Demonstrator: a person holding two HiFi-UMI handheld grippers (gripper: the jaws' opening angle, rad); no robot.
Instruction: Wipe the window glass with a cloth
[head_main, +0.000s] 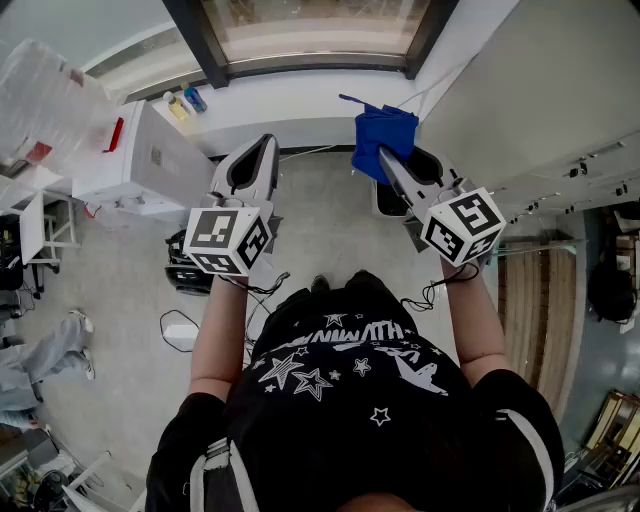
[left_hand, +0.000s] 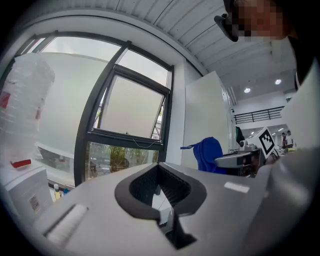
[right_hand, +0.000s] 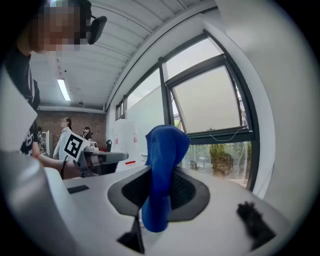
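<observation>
Crumpled blue fabric cloth (right_hand: 162, 165) is held clamped between right gripper (head_main: 392, 160) fingers, near the dark-framed window glass (head_main: 318, 25). Left gripper (head_main: 255, 160) fingers are seen closed together, empty.

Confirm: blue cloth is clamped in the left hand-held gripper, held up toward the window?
No, wrong side. The blue cloth is clamped in the right hand-held gripper, held up toward the window; the right gripper view shows it.
</observation>
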